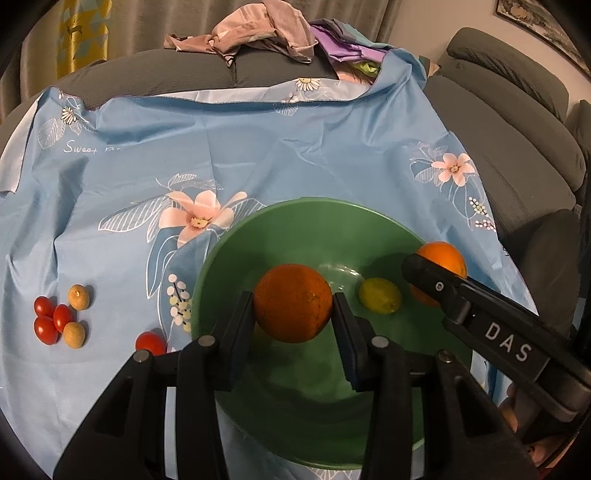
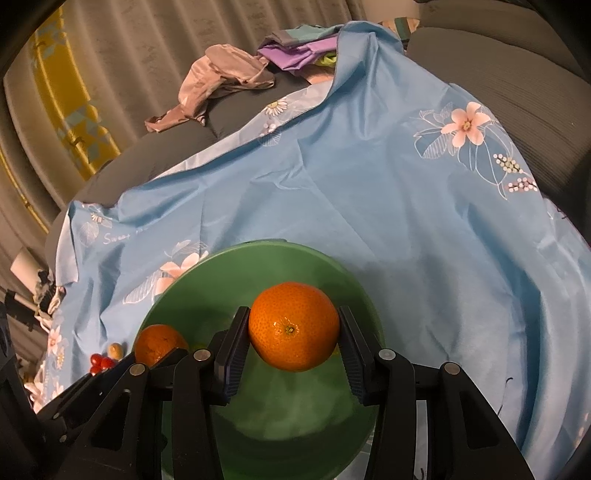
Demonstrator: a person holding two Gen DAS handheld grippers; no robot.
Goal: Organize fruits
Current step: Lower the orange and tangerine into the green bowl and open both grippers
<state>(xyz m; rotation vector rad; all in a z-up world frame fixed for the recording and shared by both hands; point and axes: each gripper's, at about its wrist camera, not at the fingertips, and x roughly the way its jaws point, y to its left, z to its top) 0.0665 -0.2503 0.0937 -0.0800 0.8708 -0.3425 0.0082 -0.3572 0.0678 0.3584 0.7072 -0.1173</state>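
A green bowl sits on a blue flowered cloth. My left gripper is shut on a dark orange and holds it over the bowl. My right gripper is shut on a brighter orange over the bowl's right side; the bowl's rim shows in the right wrist view. That orange shows in the left wrist view behind the right gripper's finger. A small yellow-green fruit lies in the bowl. The left gripper's orange shows in the right wrist view.
On the cloth left of the bowl lie several red cherry tomatoes, another tomato near the bowl, and two tan round fruits. Crumpled clothes lie on the grey sofa behind.
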